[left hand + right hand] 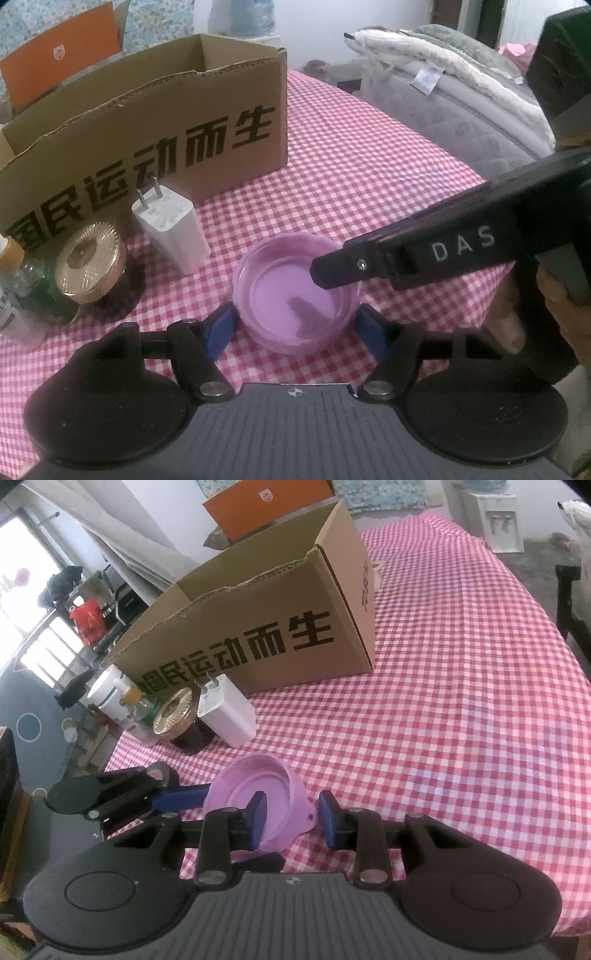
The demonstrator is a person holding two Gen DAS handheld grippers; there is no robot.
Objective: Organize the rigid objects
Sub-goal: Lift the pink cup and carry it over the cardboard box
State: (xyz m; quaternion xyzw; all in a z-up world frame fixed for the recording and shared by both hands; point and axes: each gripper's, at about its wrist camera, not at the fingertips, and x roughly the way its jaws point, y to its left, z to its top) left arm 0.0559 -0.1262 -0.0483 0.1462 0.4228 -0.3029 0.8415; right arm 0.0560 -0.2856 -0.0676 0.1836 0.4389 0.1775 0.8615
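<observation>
- the left hand-held gripper [295, 326] sits low over the bench [369, 177], which is covered in a red-and-white checked cloth; its blue pads [221, 326] stand on either side of the round lilac plastic bowl [295, 295], just beside its wall, and whether they press on it cannot be told.
- the right hand-held gripper [293, 821] is clenched on the bowl's rim: in its own view one blue pad lies inside the bowl and the other outside, with the rim and its small tab between them.
- in the left view the right hand-held gripper's black finger reaches in from the right, its tip over the bowl's far-right rim.
- ahead and to the left of the left hand-held gripper lies a white two-pin plug charger [170, 230], with a dark jar with a ribbed gold lid [88, 258] just left of it, and a clear bottle [14, 280] further left.
- beyond them stands an open brown cardboard box with black printed characters [166, 140].
</observation>
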